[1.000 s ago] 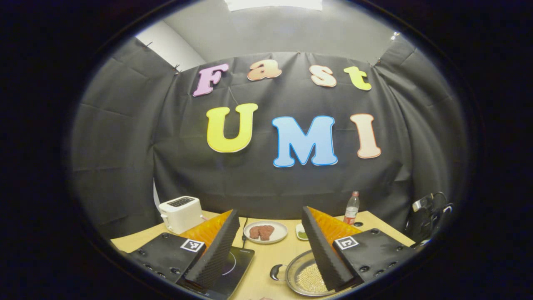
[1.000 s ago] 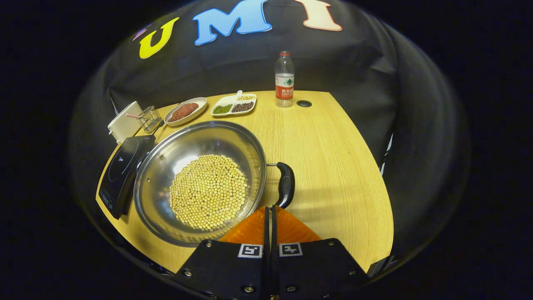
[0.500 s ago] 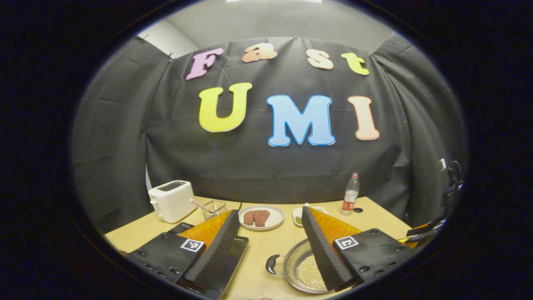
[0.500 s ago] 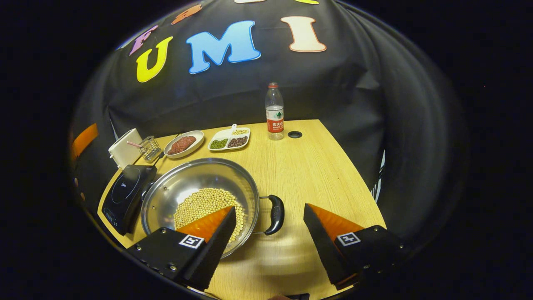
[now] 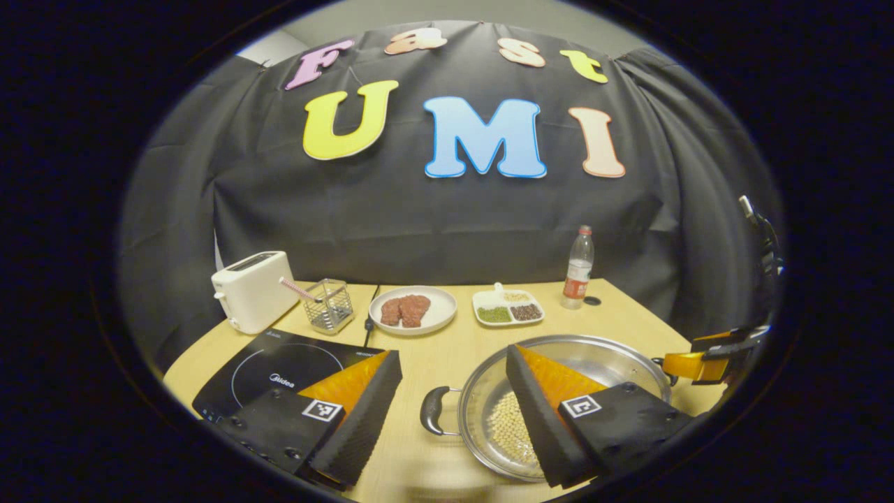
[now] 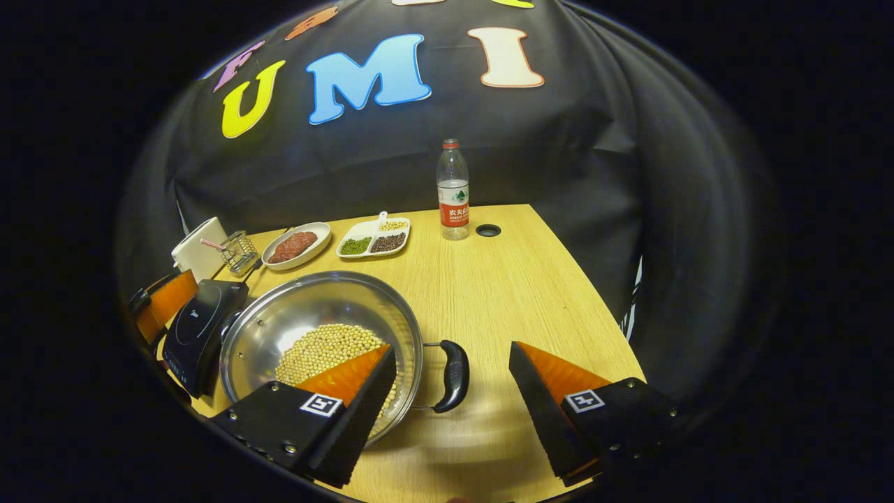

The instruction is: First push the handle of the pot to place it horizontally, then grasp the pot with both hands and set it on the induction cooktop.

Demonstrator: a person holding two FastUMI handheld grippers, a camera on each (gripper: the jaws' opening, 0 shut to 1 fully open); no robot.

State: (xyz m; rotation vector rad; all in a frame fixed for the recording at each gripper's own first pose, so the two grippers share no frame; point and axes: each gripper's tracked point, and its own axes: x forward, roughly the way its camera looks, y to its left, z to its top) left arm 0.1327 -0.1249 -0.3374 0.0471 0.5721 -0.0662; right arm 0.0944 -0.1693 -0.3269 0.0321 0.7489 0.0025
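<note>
My left gripper is wide open above the table, its fingers straddling the pot's near handle. My right gripper is open too, flanking the opposite handle, touching nothing. The pot, with pale beans pooled in its bottom, sits on the table just beside the induction cooktop, not on it. Both handles lie level.
</note>
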